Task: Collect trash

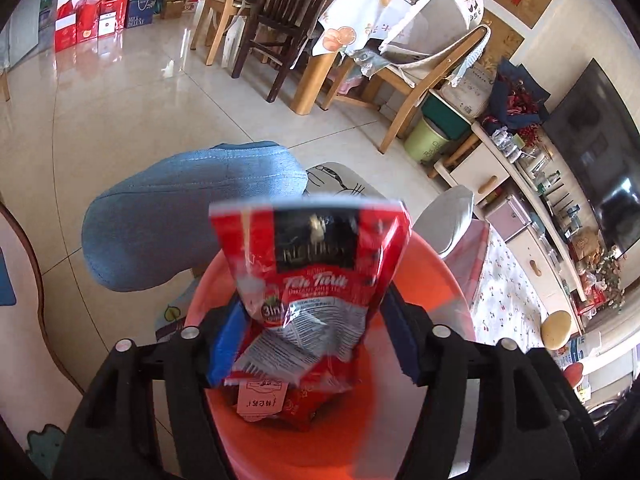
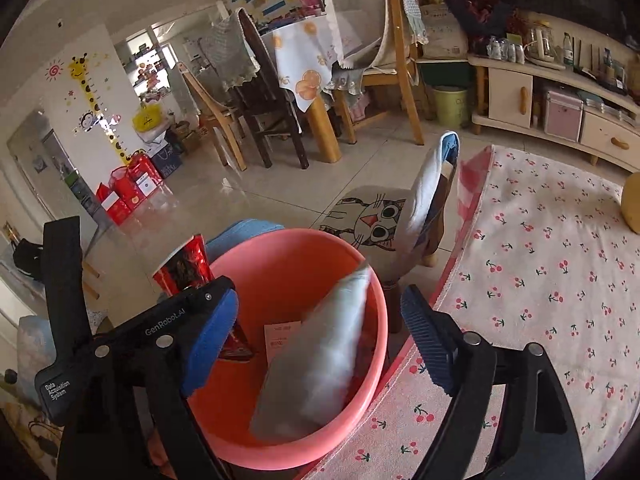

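Observation:
A pink bucket [image 1: 440, 264] sits on the floor right under both grippers. In the left wrist view a red tea packet [image 1: 316, 264] stands blurred between the blue pads of my left gripper [image 1: 316, 304]. The jaws are open and the right pad is clear of the packet. In the right wrist view a grey-white packet [image 2: 320, 352] lies tilted and blurred inside the bucket [image 2: 280, 236]. My right gripper [image 2: 318, 300] is open wide above it, with both pads off it. A white slip [image 2: 280, 336] and a red wrapper [image 1: 304, 408] lie on the bucket's bottom.
A person's knee in blue jeans [image 1: 180, 220] is just behind the bucket. A cat-print stool [image 2: 372, 220] stands beside it. A cherry-print cloth [image 2: 540, 280] covers the table on the right. Wooden chairs [image 1: 280, 32] and a green bin [image 1: 424, 140] stand farther back.

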{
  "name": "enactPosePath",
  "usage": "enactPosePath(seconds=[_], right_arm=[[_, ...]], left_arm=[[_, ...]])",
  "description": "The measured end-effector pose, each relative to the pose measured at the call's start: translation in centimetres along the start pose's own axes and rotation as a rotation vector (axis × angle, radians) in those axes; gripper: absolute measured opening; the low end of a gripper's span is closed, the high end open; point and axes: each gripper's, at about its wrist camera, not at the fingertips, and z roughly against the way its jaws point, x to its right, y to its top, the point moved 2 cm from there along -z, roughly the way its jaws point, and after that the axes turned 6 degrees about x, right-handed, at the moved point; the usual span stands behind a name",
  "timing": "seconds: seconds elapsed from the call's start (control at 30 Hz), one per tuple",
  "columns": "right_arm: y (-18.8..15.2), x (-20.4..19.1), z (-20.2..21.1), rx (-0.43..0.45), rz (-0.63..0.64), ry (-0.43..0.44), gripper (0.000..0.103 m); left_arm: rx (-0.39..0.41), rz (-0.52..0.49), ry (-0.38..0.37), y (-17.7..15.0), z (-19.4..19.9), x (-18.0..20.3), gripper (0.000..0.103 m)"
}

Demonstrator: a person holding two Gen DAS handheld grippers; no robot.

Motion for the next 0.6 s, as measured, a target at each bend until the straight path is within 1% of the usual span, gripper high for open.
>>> enactPosePath(seconds=[0.03,0.07,0.1,0.2,0.27,0.37,0.47,0.6], right_arm=[[-0.1,0.4,0.5,0.007,-0.002,-0.015,0.089],[-0.3,0.9,0.9,0.010,-0.002,-0.026,0.089],[-0.6,1.3,1.4,0.012,-0.002,-0.037,0.089],[-1.5,2.7,2.8,0.014,0.005,-0.088,0.090],[-2.3,3.6,3.7,0.015,0.012,-0.124,0.091],[-3.5,4.9,5.0,0.009,0.014,-0.171,0.091],[-4.5,6.3,6.5,0.015,0.009,-0.205,0.091],[-5.6,7.7,8.6,0.024,0.018,-0.253,0.091]], left_arm=[[0.000,-0.006,0.004,0.0,-0.1,0.1,0.072],[0.005,-0.013,0.013,0.0,0.0,0.2,0.073],[0.020,-0.013,0.006,0.1,0.2,0.3,0.074],[0.093,-0.021,-0.029,-0.3,1.3,0.8,0.080],[0.141,-0.044,-0.041,-0.5,1.9,1.4,0.082],[0.203,-0.049,-0.103,-0.7,2.8,2.4,0.086],[0.253,-0.112,-0.151,-1.2,3.6,4.1,0.087],[0.265,-0.195,-0.175,-1.7,4.1,6.5,0.090]])
